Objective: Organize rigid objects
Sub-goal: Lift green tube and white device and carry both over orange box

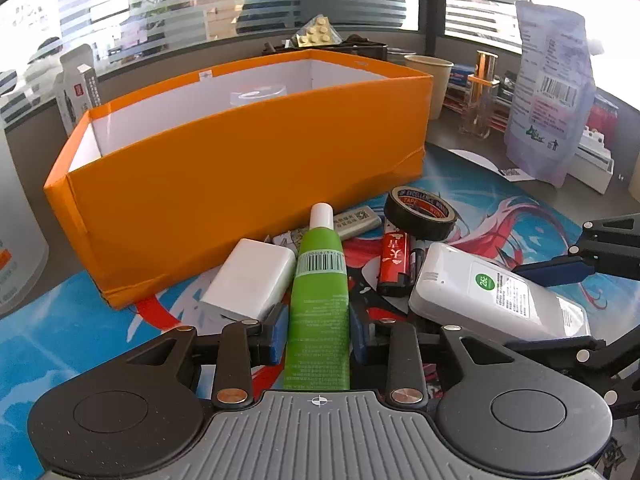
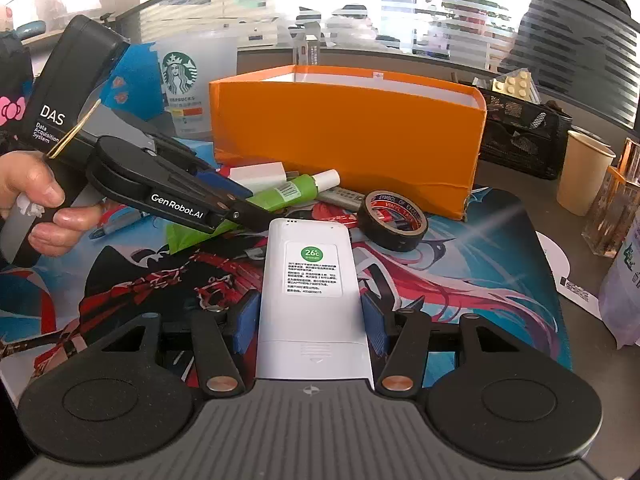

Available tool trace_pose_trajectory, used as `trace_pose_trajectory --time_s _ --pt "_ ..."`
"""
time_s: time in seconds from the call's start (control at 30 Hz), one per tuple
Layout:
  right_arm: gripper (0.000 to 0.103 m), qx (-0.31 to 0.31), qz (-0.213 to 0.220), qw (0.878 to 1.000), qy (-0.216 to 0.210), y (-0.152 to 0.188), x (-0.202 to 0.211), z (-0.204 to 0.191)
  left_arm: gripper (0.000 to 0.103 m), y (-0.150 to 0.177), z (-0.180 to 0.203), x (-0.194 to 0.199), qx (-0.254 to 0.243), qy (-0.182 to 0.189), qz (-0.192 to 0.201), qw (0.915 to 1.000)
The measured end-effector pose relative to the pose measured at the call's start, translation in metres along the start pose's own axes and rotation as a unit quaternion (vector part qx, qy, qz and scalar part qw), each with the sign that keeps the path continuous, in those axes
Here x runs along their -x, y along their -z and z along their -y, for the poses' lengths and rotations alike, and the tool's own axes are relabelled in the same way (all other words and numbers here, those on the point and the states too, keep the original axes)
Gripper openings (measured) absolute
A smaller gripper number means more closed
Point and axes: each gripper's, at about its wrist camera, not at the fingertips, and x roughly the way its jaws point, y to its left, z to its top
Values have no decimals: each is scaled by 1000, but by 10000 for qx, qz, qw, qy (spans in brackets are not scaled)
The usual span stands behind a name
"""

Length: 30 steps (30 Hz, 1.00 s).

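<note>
From the left wrist, the left hand-held gripper (image 1: 319, 338) stands narrowly open around the green tube (image 1: 319, 300), its pads just clear of it; the tube lies just before the orange box (image 1: 240, 168), beside a white charger (image 1: 252, 278). It could roll off if nudged. From the right wrist, the right hand-held gripper (image 2: 311, 320) straddles the white remote (image 2: 312, 296), half-open; whether the pads press I cannot tell. Only this view shows a hand (image 2: 36, 200) and the Starbucks cup (image 2: 188, 80) left of the box.

"26c" on white remote (image 2: 312, 296); "STARBUCKS" on cup (image 2: 182, 80); "GenRobot.AI", "DAS" on left claw (image 2: 240, 210)
</note>
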Motion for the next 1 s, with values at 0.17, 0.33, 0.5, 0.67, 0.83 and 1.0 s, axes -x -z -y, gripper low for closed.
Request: trace_pose_trajectory --time_s 0.17,0.33,0.5,0.67,0.83,1.0 --pt "51 -134 119 9998 20 -3 7 3 29 -1 2 14 69 -19 165 9998" --pt "51 -139 305 9994 74 -13 14 5 30 -12 9 42 -104 -38 528 9985" --pt "51 -92 539 9984 135 -26 22 5 30 -25 10 66 -195 -93 787 9967" --pt "51 24 722 9972 190 -38 30 3 30 -34 8 82 -158 -201 957 9951" --pt "51 146 865 9959 239 -48 36 2 30 -42 3 89 -111 -282 1069 9938" --pt "51 200 981 9946 286 -57 38 4 30 -51 -3 88 23 -377 1119 9930"
